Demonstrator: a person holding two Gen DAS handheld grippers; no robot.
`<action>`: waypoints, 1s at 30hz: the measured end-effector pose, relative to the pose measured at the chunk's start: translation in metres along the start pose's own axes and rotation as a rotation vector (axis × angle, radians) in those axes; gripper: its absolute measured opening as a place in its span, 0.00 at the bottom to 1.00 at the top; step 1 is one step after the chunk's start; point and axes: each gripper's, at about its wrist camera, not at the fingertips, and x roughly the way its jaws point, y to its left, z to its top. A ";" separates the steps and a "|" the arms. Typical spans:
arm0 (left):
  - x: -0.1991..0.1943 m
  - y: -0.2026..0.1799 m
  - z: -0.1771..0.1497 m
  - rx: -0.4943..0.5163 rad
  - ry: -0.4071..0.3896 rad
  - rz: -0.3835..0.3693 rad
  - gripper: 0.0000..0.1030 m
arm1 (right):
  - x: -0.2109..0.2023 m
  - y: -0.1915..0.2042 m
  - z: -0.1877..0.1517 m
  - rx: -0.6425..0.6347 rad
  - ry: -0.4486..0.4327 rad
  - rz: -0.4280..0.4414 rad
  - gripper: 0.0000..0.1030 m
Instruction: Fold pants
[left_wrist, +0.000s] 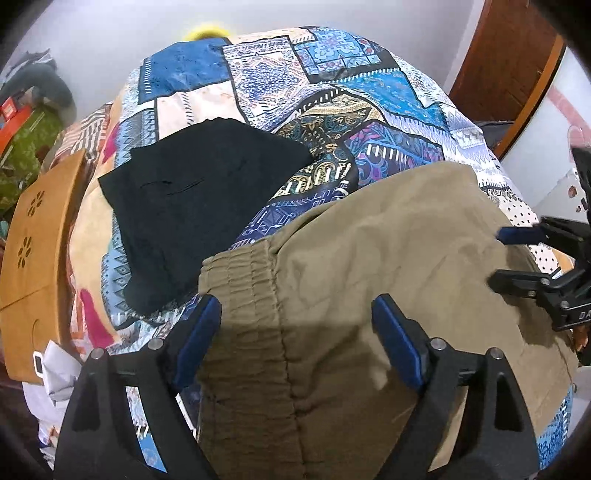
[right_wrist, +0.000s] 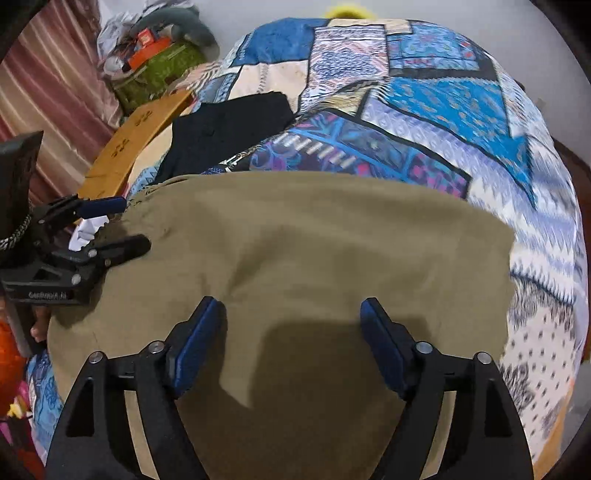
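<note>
Your khaki pants (left_wrist: 369, 258) lie folded into a compact block on the bed (left_wrist: 332, 92), just beside the folded black garment (left_wrist: 192, 206), with left hand-held gripper (left_wrist: 295, 317) and right hand-held gripper (right_wrist: 288, 317) both released above them; folding appears nearly complete.

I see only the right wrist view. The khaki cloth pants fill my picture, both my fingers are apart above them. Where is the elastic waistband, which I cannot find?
Observer: The gathered elastic waistband of the khaki cloth pants lies between the open left gripper's fingers.
Operator: The folded black garment, is it touching my pants?
Observer: Yes, its near edge meets the waistband in the left view.
Operator: Is the right gripper open too?
Observer: Yes, the right gripper shows at the pants' right side, jaws apart, holding nothing.
</note>
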 end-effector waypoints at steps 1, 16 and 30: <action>-0.003 0.001 -0.003 -0.002 -0.003 0.006 0.83 | -0.004 -0.003 -0.005 0.007 -0.004 -0.005 0.75; -0.056 0.019 -0.060 0.006 -0.089 0.122 0.85 | -0.053 -0.004 -0.085 0.089 -0.078 -0.098 0.75; -0.112 0.022 -0.089 -0.125 -0.157 0.061 0.85 | -0.095 0.047 -0.075 0.053 -0.259 -0.079 0.75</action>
